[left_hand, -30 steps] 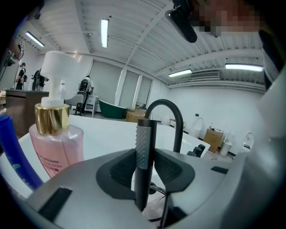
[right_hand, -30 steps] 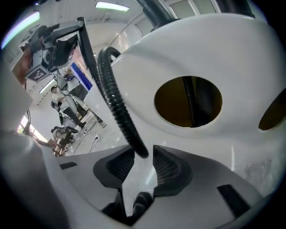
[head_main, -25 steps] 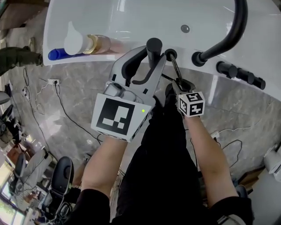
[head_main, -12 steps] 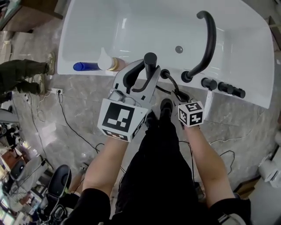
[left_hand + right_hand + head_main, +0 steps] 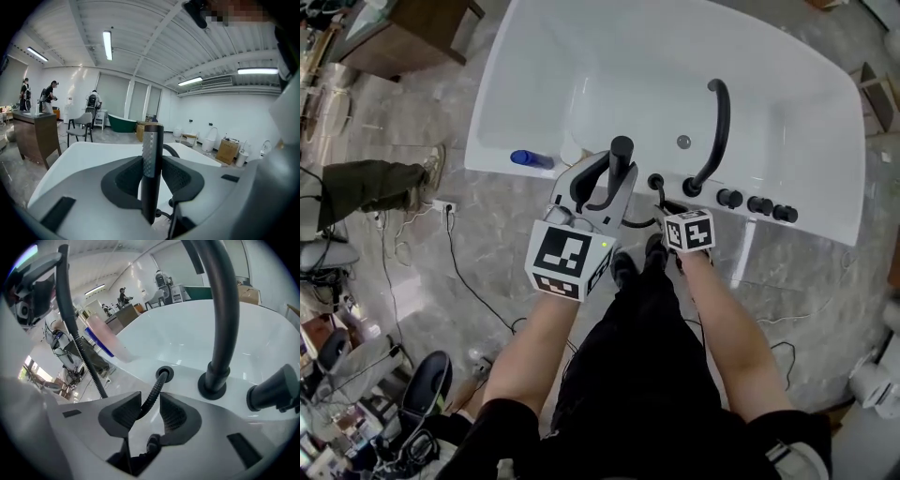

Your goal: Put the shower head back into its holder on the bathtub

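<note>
Bathtub [image 5: 825,112], 1. Shower head [image 5: 152,157], 1: clamped in left gripper [image 5: 609,183] fingers. Hose [image 5: 157,384], 1: between right gripper [image 5: 150,411] fingers, just opening, seemingly loose. Spout [image 5: 719,131], 1. Knobs [image 5: 759,204], 3. Blue bottle [image 5: 530,158], 1.

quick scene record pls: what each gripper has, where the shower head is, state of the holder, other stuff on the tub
left gripper: shut on the shower head, held upright
right gripper: jaws have just been opening; hose runs between them, not clamped
holder: black ring on the bathtub rim, hose coming out of it, shower head not yet in it
task state: shower head not seated
also on rim: arched spout, knobs, blue bottle
</note>
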